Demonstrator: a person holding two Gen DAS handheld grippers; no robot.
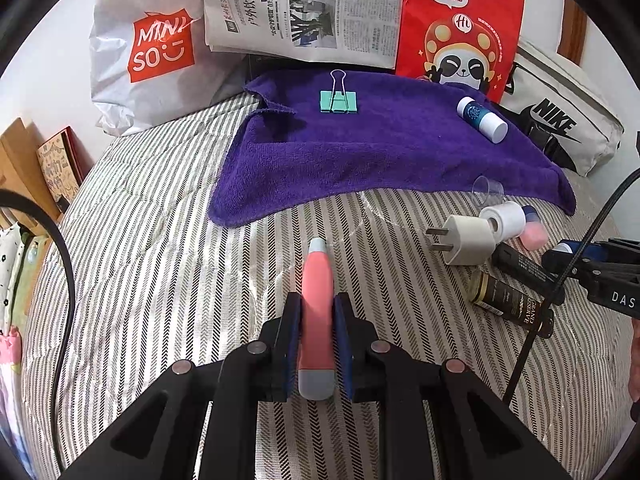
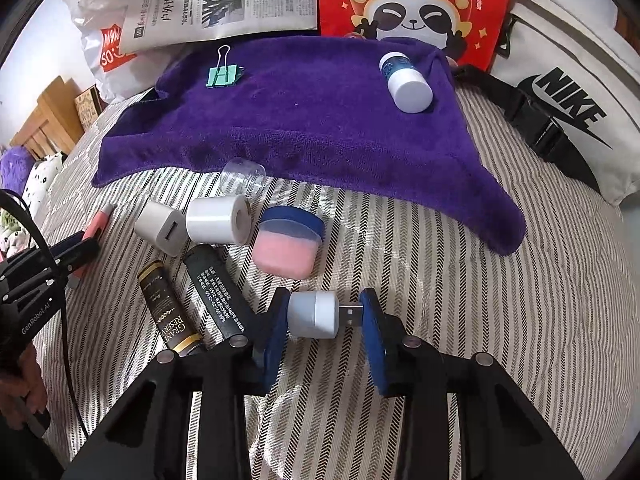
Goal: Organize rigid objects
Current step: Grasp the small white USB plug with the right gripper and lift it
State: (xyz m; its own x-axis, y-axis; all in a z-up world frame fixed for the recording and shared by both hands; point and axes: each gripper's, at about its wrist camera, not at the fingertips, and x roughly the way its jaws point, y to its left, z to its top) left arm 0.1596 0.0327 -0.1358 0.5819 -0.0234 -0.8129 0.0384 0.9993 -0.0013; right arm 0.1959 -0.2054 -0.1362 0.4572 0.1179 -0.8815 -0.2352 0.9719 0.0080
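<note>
Between right gripper [image 2: 324,314] fingers, a USB light [image 2: 316,314], touching both; left gripper [image 1: 316,320] pinching pink pen [image 1: 317,304].

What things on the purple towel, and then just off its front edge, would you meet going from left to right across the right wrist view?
Green binder clip → white-capped blue bottle on the purple towel; below its front edge, clear plastic cup → pink jar with blue lid.

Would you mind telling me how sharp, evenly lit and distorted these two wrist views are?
Left wrist view: sharp centre, soft daylight, strong fisheye bending at the edges, dark corner vignette; the purple towel reads clearly. Right wrist view: equally sharp, the same barrel distortion, faint shadow beneath the USB plug.
</note>
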